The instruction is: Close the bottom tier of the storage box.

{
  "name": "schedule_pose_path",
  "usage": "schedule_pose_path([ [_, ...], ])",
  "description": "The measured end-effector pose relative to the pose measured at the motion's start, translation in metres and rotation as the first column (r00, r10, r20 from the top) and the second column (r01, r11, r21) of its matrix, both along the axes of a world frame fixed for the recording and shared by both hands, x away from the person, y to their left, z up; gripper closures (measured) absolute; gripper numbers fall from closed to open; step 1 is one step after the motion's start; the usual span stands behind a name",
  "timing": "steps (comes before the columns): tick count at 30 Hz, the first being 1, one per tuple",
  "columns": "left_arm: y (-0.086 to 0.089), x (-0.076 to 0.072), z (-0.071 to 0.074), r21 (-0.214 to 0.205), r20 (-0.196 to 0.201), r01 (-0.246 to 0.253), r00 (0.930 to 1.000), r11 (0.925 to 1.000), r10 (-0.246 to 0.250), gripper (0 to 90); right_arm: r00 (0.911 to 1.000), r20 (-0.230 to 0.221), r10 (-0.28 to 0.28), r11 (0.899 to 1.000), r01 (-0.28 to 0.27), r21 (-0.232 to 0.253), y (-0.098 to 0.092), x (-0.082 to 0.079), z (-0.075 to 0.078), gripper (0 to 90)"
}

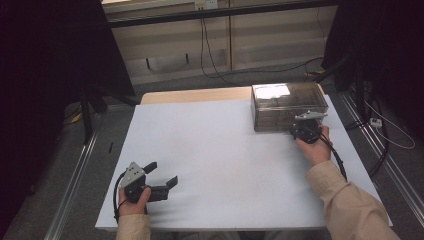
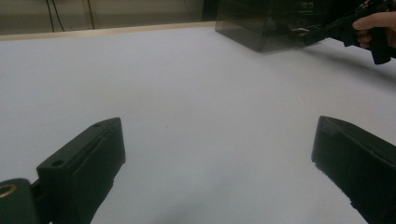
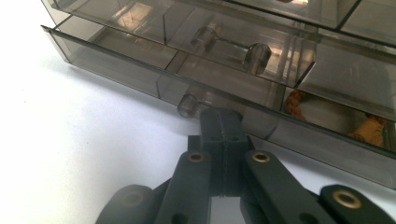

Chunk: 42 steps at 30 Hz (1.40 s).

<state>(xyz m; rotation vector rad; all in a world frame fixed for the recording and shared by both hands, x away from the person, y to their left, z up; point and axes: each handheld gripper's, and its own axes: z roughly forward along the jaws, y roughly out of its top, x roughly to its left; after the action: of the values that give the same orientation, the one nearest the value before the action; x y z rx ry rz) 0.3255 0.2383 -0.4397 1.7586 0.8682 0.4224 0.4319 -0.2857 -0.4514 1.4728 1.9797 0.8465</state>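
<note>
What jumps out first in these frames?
The smoky clear drawer box at the table's far right corner, its bottom drawer pulled slightly out. The right hand-held gripper sits shut just beside that drawer's knob. The left hand-held gripper rests wide open near the front left edge of the white table.

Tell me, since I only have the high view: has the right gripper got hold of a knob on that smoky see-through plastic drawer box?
Observer: No. In the right gripper view, the right gripper has its jaws shut against each other. The small round clear knob of the lower drawer sits just beside their tips, not between them.
Operator: Is anything inside that drawer?
Observer: Yes, a few brownish lumps show through its front toward the right. I cannot tell what they are.
Operator: And the left gripper?
Observer: The left gripper has its jaws wide open over the white tabletop, with nothing between them.
</note>
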Motion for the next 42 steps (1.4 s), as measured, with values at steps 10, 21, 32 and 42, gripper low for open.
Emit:
schedule_pose_path([
  [10, -0.0001, 0.0000, -0.0002, -0.001, -0.001, -0.002, 1.0000, 1.0000, 0.002, 2.8, 1.0000, -0.001, 0.002, 1.000, -0.002, -0.007, -0.0002, -0.0001, 0.0001, 90.0],
  [21, 0.0002, -0.0001, -0.0003, -0.001, -0.002, -0.002, 1.0000, 1.0000, 0.002, 2.9, 0.9999, -0.008, 0.007, 1.000, -0.007, -0.013, -0.0001, -0.0010, -0.0010, 90.0],
  [32, 0.0010, -0.0002, 0.0003, 0.003, 0.001, 0.000, 1.0000, 1.0000, 0.000, 2.8, 1.0000, 0.003, 0.003, 1.000, -0.003, -0.013, 0.0000, 0.0007, -0.0020, 90.0],
  [42, 0.0007, -0.0001, -0.0002, 0.001, -0.002, -0.001, 1.0000, 1.0000, 0.001, 2.8, 1.0000, 0.004, -0.002, 1.000, 0.002, -0.011, 0.0004, 0.0011, -0.0025, 90.0],
])
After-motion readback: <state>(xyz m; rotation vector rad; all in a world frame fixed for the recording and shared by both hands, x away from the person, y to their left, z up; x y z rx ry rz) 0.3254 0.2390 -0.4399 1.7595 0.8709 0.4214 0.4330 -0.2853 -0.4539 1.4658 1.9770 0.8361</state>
